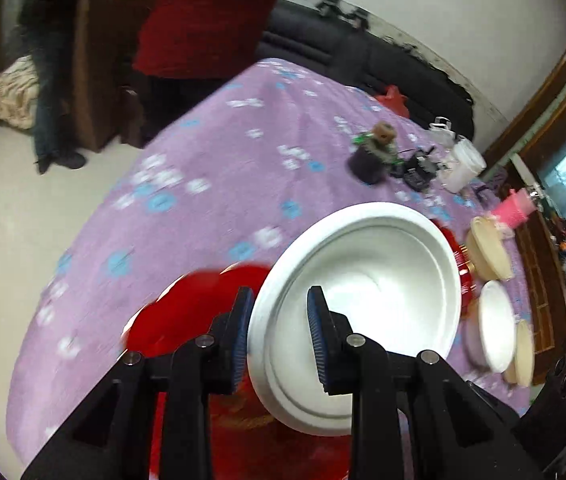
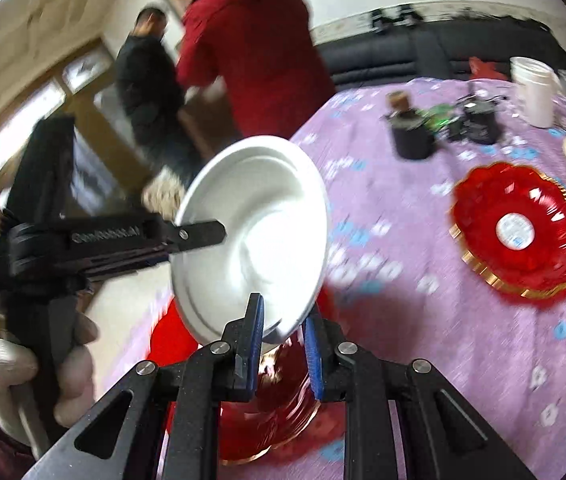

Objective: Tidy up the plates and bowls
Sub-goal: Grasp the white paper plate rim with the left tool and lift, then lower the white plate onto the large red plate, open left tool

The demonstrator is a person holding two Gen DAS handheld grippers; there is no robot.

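My left gripper (image 1: 281,300) is shut on the rim of a white bowl (image 1: 383,280) and holds it tilted above the purple table. In the right wrist view the same white bowl (image 2: 255,236) hangs in the left gripper (image 2: 199,236). My right gripper (image 2: 283,312) straddles the bowl's lower rim with its jaws apart, above a red plate (image 2: 267,412). A second red plate with a gold rim (image 2: 517,232) lies at the right. A red plate (image 1: 187,312) also shows under the bowl in the left wrist view.
Cream bowls (image 1: 491,252) and a white bowl (image 1: 497,326) sit at the table's right. A dark pot (image 2: 413,134), black gadgets (image 2: 479,120) and a white tub (image 2: 535,92) stand at the back. Two people (image 2: 251,48) stand beyond the table.
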